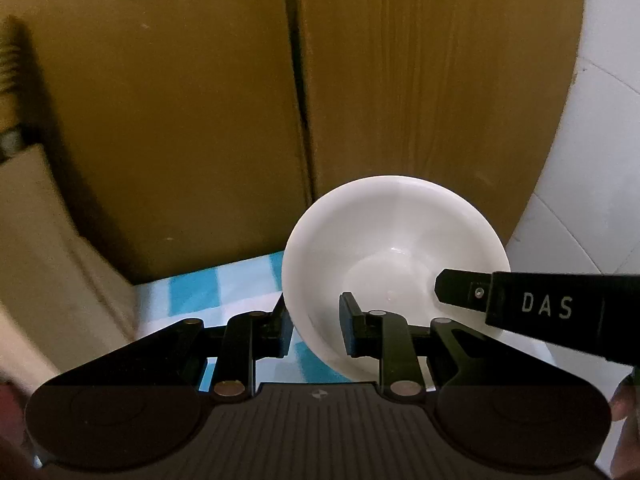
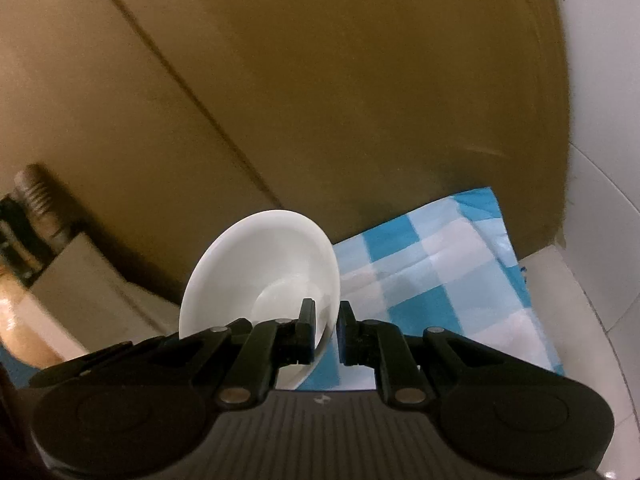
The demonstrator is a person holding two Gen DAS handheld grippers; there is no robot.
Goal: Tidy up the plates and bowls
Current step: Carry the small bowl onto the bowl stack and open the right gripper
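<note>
A white bowl [image 1: 384, 240] is held tilted above a blue-and-white checked cloth [image 1: 224, 284]. My left gripper [image 1: 316, 320] straddles its left rim, one finger outside and one inside, with a small gap still showing at the wall. My right gripper [image 2: 326, 330] is shut on the same bowl [image 2: 260, 264] at its opposite rim, one finger inside and one outside. The right gripper's finger, marked DAS [image 1: 544, 304], reaches into the bowl from the right in the left wrist view.
A tall brown cardboard box [image 1: 360, 80] stands right behind the cloth [image 2: 440, 280]. A smaller beige box [image 2: 92, 280] sits at the left. White tiled floor [image 2: 592, 260] lies to the right.
</note>
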